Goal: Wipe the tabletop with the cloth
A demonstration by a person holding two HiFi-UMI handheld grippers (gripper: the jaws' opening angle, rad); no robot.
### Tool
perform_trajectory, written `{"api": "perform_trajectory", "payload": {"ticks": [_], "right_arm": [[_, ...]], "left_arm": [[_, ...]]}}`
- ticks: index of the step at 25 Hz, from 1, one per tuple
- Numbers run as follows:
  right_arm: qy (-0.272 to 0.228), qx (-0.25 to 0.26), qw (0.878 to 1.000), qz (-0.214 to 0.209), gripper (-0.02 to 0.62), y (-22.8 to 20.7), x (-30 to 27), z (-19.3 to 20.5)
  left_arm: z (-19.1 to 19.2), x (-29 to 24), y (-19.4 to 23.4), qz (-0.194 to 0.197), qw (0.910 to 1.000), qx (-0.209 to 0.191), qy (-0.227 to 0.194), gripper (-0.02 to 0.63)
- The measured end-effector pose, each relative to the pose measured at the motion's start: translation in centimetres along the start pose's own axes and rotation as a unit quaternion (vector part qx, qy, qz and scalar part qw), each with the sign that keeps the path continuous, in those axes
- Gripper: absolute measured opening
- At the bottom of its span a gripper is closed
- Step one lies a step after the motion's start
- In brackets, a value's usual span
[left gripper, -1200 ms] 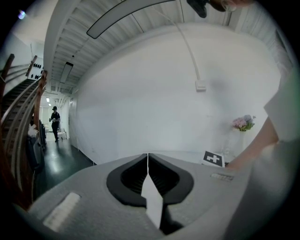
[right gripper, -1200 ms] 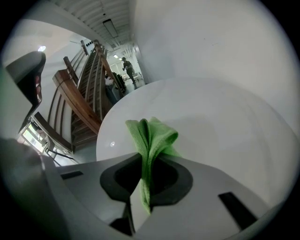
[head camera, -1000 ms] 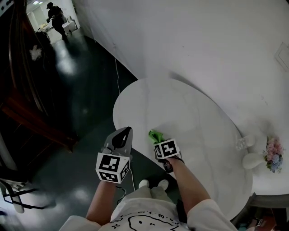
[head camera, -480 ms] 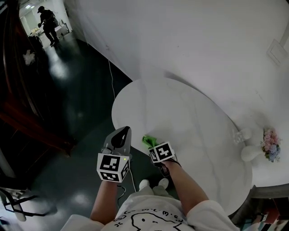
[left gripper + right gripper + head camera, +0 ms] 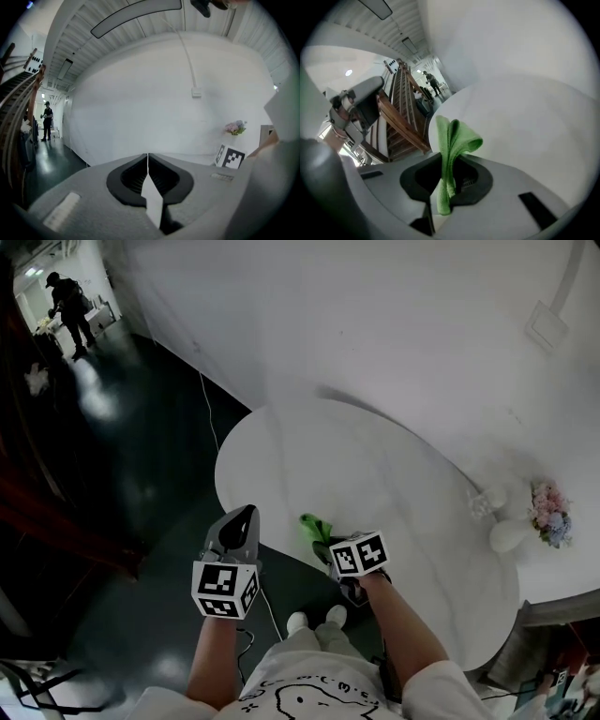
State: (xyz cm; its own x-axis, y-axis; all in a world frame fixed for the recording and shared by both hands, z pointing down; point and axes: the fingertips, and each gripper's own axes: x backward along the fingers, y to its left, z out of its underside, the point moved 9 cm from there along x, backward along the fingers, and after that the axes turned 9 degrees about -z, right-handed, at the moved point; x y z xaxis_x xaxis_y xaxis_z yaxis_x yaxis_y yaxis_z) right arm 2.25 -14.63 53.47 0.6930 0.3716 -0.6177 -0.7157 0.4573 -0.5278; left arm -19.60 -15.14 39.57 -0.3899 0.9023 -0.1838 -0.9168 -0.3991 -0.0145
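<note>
Your right gripper [image 5: 325,542] is clamped on the cloth [image 5: 315,526]. The cloth is green, with a soft fine-weave look, and is folded into a narrow bunch pinched between dark ribbed pads [image 5: 471,180]. Its loose end flops over past the jaws, at the near edge of the tabletop [image 5: 375,465]. I can't tell whether it touches the surface.

The tabletop is oval, smooth and matte white.

Your left gripper [image 5: 242,517] is closed on nothing, its tips meeting in a thin seam. It hangs off the tabletop's near-left edge, over the dark glossy floor [image 5: 141,474].

At the tabletop's far right end there's a small pastel flower bunch [image 5: 547,512] and a rounded white thing [image 5: 506,535] too washed out to identify.

Well beyond the tabletop's far left, a person [image 5: 67,301] stands in a bright area, small and dim.

The right gripper view shows a wooden staircase [image 5: 401,122] past the tabletop's left edge, its lower part hidden by the gripper body.
</note>
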Motion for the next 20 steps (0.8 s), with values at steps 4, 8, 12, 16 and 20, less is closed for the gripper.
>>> {"api": "perform_trajectory", "payload": {"ticks": [4,8,12,16,20], "right_arm": [[-0.056,-0.01,0.998,0.015,0.043,-0.8,4.1,-0.1],[-0.1,-0.02,0.994,0.04,0.043,-1.5,8.5,0.4],[-0.133,-0.023,0.988,0.069,0.043,-2.3,12.1,0.9],[-0.166,-0.023,0.981,0.094,0.043,-2.8,15.5,1.3],[-0.188,-0.018,0.975,0.121,0.043,-3.7,18.7,1.6]], "left_arm": [[0.2,-0.2,-0.8,0.016,0.9999,0.002,-0.003,0.02],[-0.1,-0.7,-2.2,0.036,0.9993,0.001,-0.007,0.02],[-0.6,-1.1,-3.7,0.053,0.9985,-0.001,-0.013,0.02],[-0.7,-1.5,-5.2,0.067,0.9976,-0.004,-0.015,0.02],[-1.1,-1.9,-6.7,0.078,0.9968,-0.01,-0.016,0.02]]}}
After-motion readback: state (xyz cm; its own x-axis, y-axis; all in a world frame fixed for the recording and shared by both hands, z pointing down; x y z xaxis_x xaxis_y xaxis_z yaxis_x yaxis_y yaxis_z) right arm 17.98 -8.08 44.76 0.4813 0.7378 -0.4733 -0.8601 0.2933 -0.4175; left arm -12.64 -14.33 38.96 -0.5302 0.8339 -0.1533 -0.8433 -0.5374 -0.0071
